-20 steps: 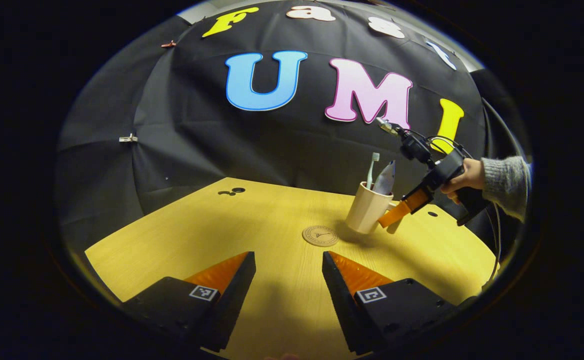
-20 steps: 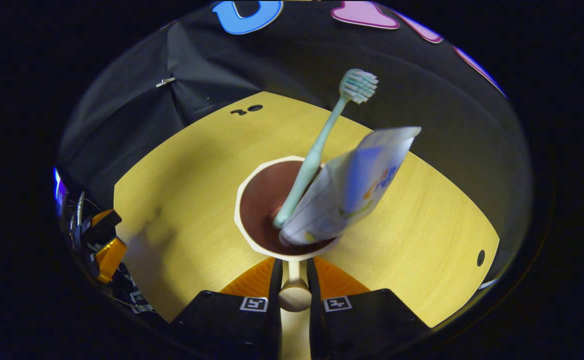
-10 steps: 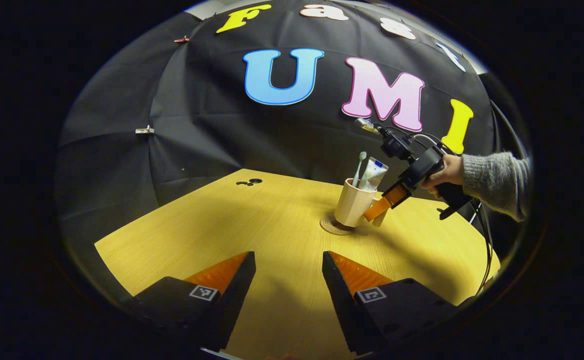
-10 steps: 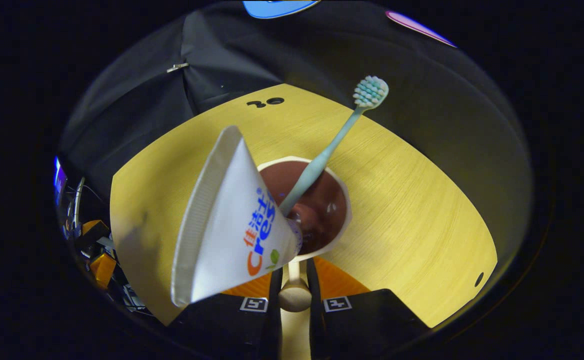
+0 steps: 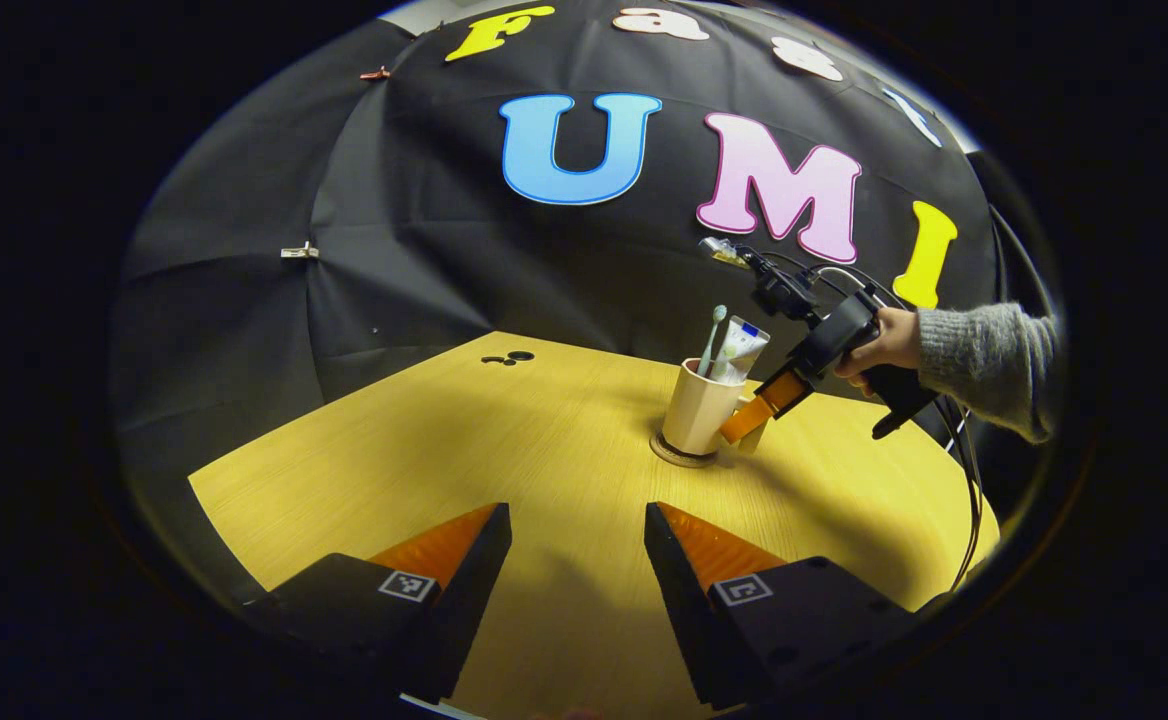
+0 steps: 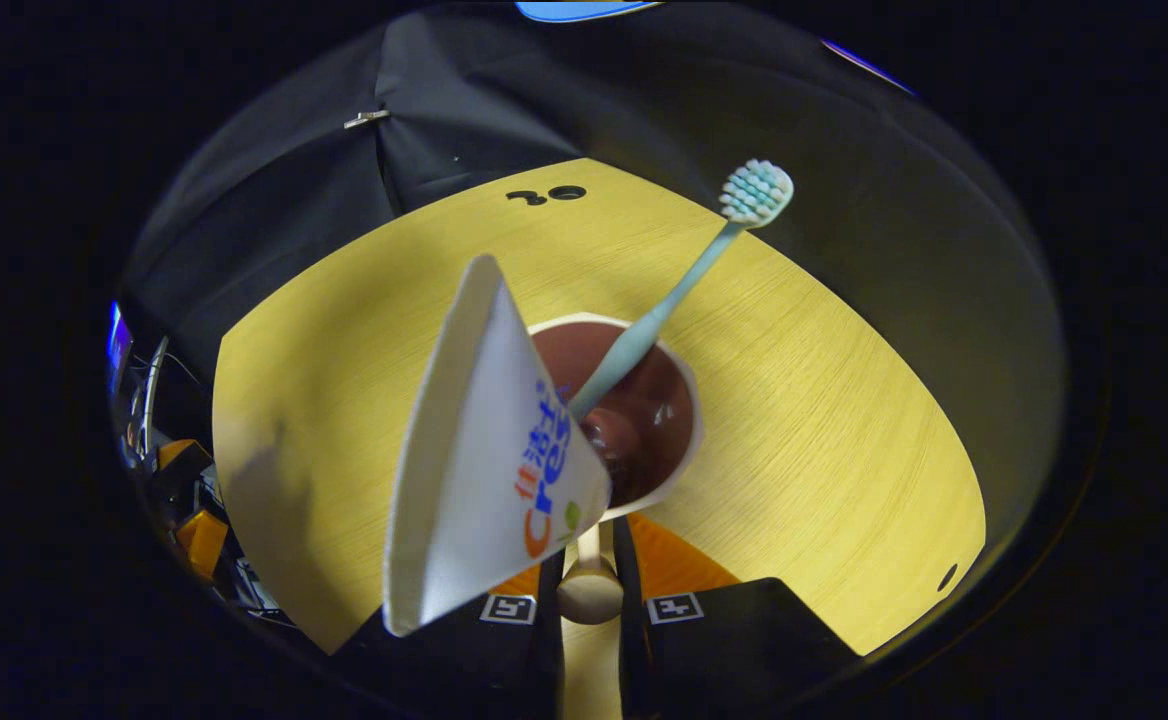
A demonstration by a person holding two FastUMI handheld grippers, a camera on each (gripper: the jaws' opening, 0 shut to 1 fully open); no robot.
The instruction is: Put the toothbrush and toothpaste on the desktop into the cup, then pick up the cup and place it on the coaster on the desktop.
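A beige cup (image 5: 696, 415) stands on the round coaster (image 5: 677, 457) at the table's far right, with a pale toothbrush (image 5: 712, 335) and a white toothpaste tube (image 5: 741, 348) sticking out of it. A hand (image 5: 879, 345) holds my right gripper (image 5: 750, 422), which is shut on the cup's handle. In the right gripper view I look down into the cup (image 6: 649, 395); its handle (image 6: 589, 590) is pinched in my right gripper (image 6: 589, 562). The toothbrush (image 6: 674, 290) leans to the far right and the toothpaste tube (image 6: 484, 440) to the left. My left gripper (image 5: 576, 522) is open over the near table.
The yellow wooden table (image 5: 484, 450) has small dark holes (image 5: 509, 357) near its far edge, with the black cloth wall behind. A grey sleeve (image 5: 984, 365) and cables reach in from the right. My left gripper (image 6: 189, 495) shows far off at the table's left edge.
The right gripper has carried the cup leftward and down onto the coaster. The toothpaste tube has flopped from the cup's right side to its left. My left gripper stays open.
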